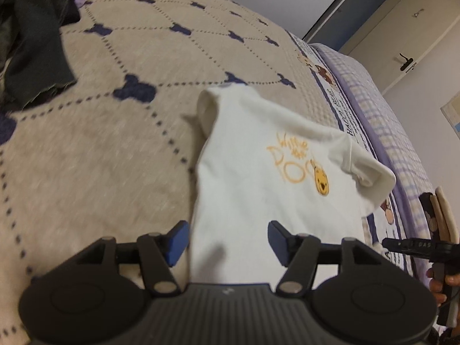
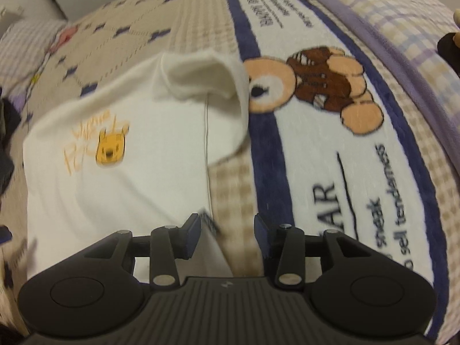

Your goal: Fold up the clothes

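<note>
lying near white shirt [image 1: 258, 178]: dark garment [image 1: 31, 37], on bear blanket [image 2: 316, 149].

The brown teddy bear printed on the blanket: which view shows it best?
The right wrist view: the brown teddy bear print appears whole and large. The left wrist view catches only small partial bear prints along the blanket's border.

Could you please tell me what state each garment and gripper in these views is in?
White shirt: lying on the blanket, print up, partly folded, sleeves bunched.
Dark garment: crumpled, unfolded, at the far left.
Left gripper: open, shirt edge between its fingers but not pinched.
Right gripper: open, over the shirt's side edge, holding nothing.
Blanket: spread flat.
</note>
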Motion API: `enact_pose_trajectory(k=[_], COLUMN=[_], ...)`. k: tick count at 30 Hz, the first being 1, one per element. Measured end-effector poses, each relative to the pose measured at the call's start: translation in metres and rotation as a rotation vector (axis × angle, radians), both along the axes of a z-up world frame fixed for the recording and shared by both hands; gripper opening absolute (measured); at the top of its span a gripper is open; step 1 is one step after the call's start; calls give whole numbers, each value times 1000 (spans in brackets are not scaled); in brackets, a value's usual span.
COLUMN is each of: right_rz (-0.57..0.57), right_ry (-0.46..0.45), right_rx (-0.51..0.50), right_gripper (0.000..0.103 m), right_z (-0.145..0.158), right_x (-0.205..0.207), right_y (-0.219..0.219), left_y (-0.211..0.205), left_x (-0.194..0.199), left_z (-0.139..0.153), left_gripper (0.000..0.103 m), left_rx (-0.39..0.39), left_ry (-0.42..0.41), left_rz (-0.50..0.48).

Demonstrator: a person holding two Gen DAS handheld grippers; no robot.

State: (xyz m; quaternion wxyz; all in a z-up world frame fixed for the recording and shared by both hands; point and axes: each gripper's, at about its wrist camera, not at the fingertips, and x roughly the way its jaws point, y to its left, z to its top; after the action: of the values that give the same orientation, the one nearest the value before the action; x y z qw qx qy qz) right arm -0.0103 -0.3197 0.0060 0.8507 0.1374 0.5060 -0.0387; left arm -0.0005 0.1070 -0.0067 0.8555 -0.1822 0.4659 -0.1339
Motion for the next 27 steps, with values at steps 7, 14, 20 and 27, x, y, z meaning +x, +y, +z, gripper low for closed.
enact_pose_trajectory(k=[7,14,20,27], right_rz=[2,90,70,71], right_ry=[6,80,59,17], right_rx=[-5,-1,16,68], right_gripper=[46,47,47,47], right_z=[-1,-16,-10,3], right_x=[-9,-43,-63,-83], right_y=[-11,-10,-19,-21], left_y=[-20,-10,7,18], left_x=[10,-10,-29,-49], left_z=[-20,-28,-26,-39], left_gripper=[66,66,66,63], left_rx=[27,43,25,-48], left_ry=[28,61,77,137], left_rz=[-53,-102,-92,-100])
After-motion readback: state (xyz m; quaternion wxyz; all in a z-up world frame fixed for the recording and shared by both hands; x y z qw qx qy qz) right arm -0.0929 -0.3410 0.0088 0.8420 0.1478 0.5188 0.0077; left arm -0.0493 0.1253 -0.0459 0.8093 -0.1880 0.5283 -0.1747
